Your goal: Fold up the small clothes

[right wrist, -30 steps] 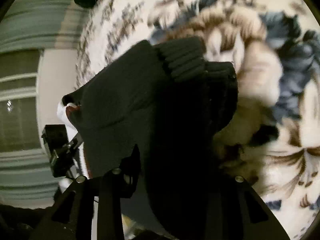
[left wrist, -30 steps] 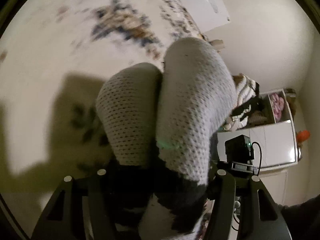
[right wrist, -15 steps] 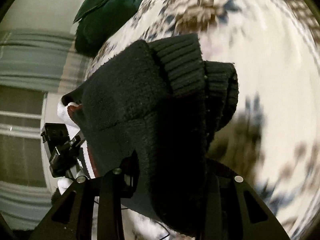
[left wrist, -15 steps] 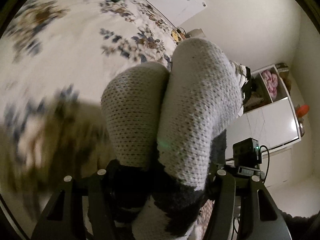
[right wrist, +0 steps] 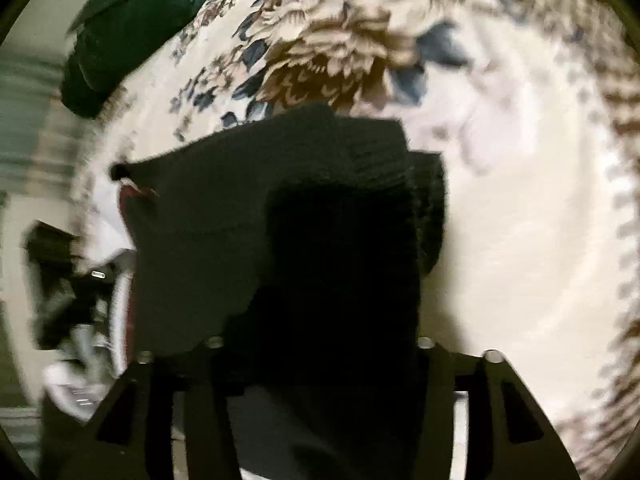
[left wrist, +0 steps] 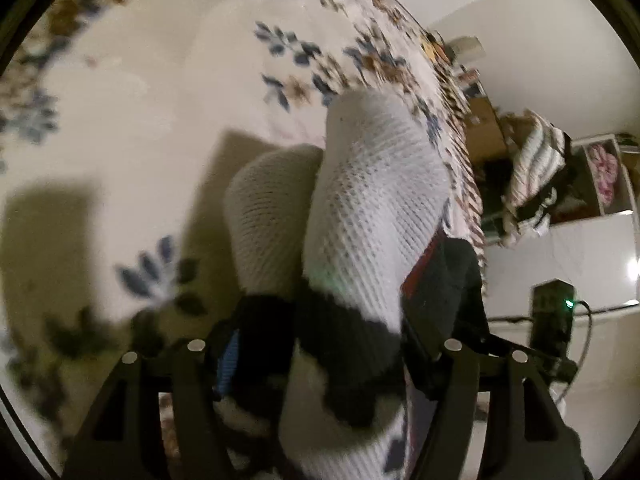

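A pair of white knit socks with black bands (left wrist: 368,208) is bunched in my left gripper (left wrist: 320,344), toes pointing away, held above the floral bedspread (left wrist: 160,112). The jaws are shut on the socks' black part. The socks' black ribbed cuff end (right wrist: 304,216) fills my right gripper (right wrist: 316,344), which is shut on it above the bedspread (right wrist: 520,240). The fabric hides the fingertips in both views. The other gripper shows blurred at the edge of each view.
A dark green garment (right wrist: 132,28) lies on the bed at the upper left of the right wrist view. Beyond the bed's edge stand a white cabinet (left wrist: 560,256), a shelf with clothes (left wrist: 604,176) and a striped garment (left wrist: 532,160).
Both grippers have swung across the bed with the socks held between them. The bedspread pattern has shifted behind them and the views are blurred. The grip is unchanged.
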A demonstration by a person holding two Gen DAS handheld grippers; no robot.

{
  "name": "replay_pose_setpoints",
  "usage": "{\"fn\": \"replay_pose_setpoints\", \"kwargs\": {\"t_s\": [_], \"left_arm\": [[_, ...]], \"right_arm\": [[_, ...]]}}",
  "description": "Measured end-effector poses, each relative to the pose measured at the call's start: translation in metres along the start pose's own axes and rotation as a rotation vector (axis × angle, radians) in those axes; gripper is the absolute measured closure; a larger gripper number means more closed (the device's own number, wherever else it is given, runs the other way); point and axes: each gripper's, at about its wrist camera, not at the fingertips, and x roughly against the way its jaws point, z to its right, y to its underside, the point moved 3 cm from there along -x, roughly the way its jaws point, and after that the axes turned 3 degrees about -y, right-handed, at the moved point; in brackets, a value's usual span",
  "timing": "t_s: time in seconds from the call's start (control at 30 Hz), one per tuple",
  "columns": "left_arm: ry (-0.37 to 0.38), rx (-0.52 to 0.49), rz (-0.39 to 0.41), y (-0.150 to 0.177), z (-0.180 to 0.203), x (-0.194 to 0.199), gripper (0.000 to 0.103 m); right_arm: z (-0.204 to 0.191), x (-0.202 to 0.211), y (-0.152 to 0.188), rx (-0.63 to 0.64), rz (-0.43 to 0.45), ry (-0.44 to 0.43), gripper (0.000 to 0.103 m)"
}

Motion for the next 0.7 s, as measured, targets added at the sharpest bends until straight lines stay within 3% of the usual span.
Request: {"fn": "replay_pose_setpoints", "kwargs": {"t_s": [0.03,0.1,0.17,0.2,0.3,0.47,0.7], "left_arm": [[-0.05,-0.012,0.031,-0.005,0.004,0.006,0.038],[-0.178,-0.068,0.099,-0.004,0.017,0.018,0.038],[-0.295,-0.128,0.161,0.006,0.031,0.036,0.033],[-0.36,-0.159,0.186,0.016,0.04,0.045,0.03],[-0.467,-0.196,0.226,0.043,0.055,0.063,0.019],[-0.557,-0.205,0.265,0.083,0.086,0.088,0.016],[-0.607,-0.238,0.329,0.133,0.14,0.144,0.016]], "right_arm": [[-0.003,0.005,0.003,0.018,0.02,0.035,0.022],[-0.01,0.023,0.014,0.037,0.086,0.109,0.01],[-0.015,0.039,0.024,0.044,0.139,0.167,0.008],[-0.017,0.05,0.033,0.042,0.164,0.209,0.0],[-0.027,0.074,0.061,0.061,0.239,0.32,0.0],[-0.039,0.118,0.119,0.06,0.308,0.392,0.0],[-0.067,0.198,0.185,0.103,0.393,0.428,0.0]]}}
